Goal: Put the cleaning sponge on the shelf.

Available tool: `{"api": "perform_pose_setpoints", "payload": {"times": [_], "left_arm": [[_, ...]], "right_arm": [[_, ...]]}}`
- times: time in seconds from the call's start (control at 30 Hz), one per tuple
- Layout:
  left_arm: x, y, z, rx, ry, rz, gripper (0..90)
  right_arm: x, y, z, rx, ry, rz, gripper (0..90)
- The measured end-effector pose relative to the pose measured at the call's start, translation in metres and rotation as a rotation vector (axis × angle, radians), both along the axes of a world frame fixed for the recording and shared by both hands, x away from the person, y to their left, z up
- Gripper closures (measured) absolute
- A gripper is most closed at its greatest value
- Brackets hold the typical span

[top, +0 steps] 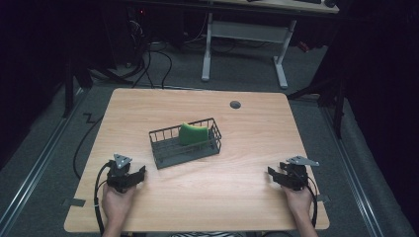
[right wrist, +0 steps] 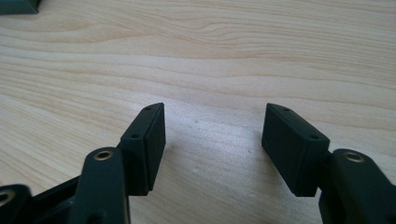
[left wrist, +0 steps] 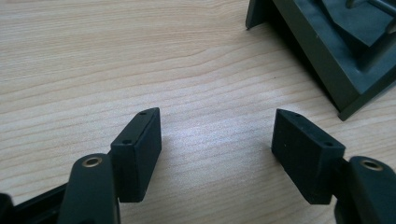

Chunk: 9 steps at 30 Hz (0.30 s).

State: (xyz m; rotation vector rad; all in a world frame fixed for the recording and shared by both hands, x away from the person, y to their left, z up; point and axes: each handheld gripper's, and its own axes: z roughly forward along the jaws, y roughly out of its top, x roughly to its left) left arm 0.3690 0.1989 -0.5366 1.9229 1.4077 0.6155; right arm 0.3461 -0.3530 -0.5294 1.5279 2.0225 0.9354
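High view: a green sponge (top: 193, 133) is held in a dark wire basket (top: 163, 155) on pale woodgrain; left gripper (top: 140, 175) and right gripper (top: 271, 173) are spread wide, empty.

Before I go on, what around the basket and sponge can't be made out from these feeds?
- Sponge: lower part hidden behind the wire basket wall, high view.
- Basket: cut off by the top edge, left gripper view.
- Both tongs, left and right: open over bare table.

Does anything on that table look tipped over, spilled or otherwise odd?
Nothing stands out. The green sponge sits in the dark wire basket, which stands level mid-table, slightly angled. Both tongs, left and right, rest open and empty.
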Motion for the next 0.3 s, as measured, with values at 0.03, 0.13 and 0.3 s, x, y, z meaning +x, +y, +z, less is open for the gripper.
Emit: {"api": "perform_pose_setpoints", "payload": {"times": [0.03, 0.13, 0.3], "left_arm": [[0.0, 0.0, 0.0, 0.0, 0.0, 0.0, 33.7], [-0.0006, -0.0003, -0.0001, -0.004, 0.0, 0.005, 33.6], [-0.0007, -0.0002, -0.0001, -0.004, 0.0, 0.005, 33.7]], "right_arm": [[-0.0002, 0.0009, -0.0002, -0.013, -0.004, 0.002, 38.1], [-0.0011, 0.0079, -0.0006, -0.081, -0.013, 0.009, 35.4], [-0.0002, 0.0074, -0.0009, -0.072, -0.006, 0.002, 32.3]]}}
